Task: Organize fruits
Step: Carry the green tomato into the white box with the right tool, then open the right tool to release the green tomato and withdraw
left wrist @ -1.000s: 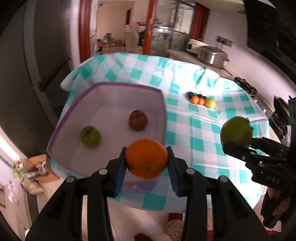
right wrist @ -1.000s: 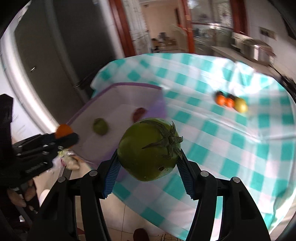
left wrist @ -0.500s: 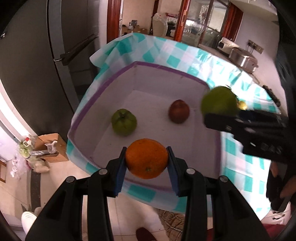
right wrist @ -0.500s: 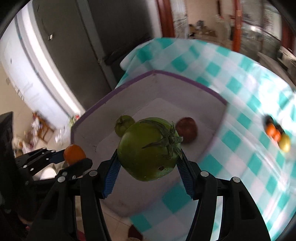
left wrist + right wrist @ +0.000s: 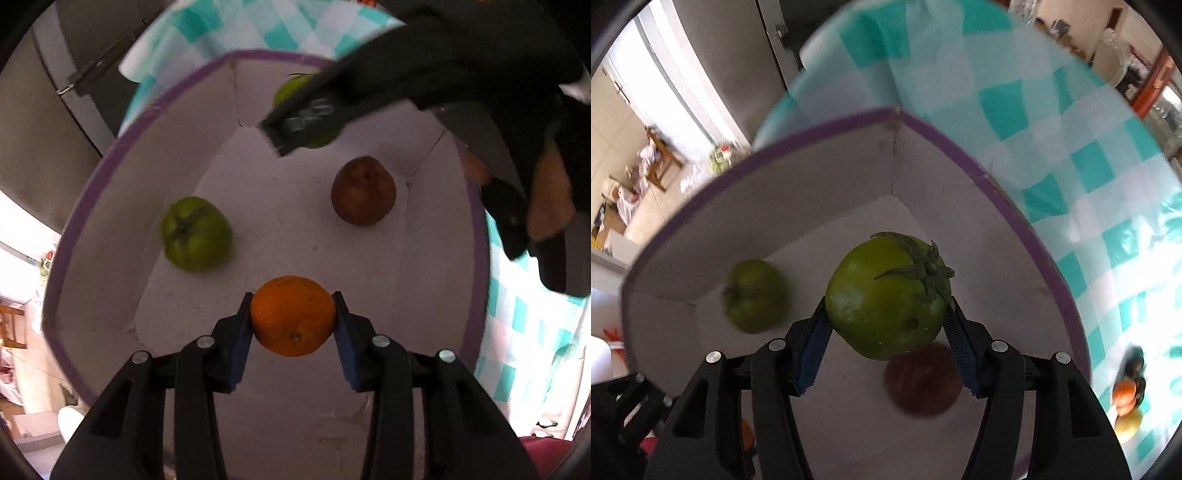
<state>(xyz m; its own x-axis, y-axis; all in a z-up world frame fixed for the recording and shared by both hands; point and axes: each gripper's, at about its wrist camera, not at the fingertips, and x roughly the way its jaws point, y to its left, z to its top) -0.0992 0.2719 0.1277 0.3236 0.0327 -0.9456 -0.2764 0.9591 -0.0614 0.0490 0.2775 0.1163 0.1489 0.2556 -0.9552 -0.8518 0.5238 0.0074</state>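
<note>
The left gripper [image 5: 293, 317] pinches an orange [image 5: 293, 315] between its blue pads [image 5: 239, 332], one pad against each side of the fruit, and holds it above the floor of a white box with a purple rim [image 5: 110, 162]. The right gripper [image 5: 886, 314] pinches a large green tomato [image 5: 886, 293] between its ribbed blue pads [image 5: 814, 345]; the tomato's calyx faces up and to the right, and the fruit hangs over the inside of the same box [image 5: 827, 129]. In the left wrist view the right gripper's black body [image 5: 306, 118] reaches in from the upper right, hiding most of the green tomato [image 5: 286, 90] it carries near the far wall. Two fruits lie on the box floor, well apart: a smaller green tomato [image 5: 195, 232] on the left and a dark red-brown fruit [image 5: 364, 190] on the right. In the right wrist view the smaller green tomato [image 5: 755, 295] lies left of the held one, and the red-brown fruit [image 5: 923, 380] lies just below it. The box sits on a desk covered by a teal and white checked tablecloth [image 5: 1071, 140]. A cluster of small fruits [image 5: 1128, 395], orange, dark and yellow, lies on the cloth outside the box, well apart from it
</note>
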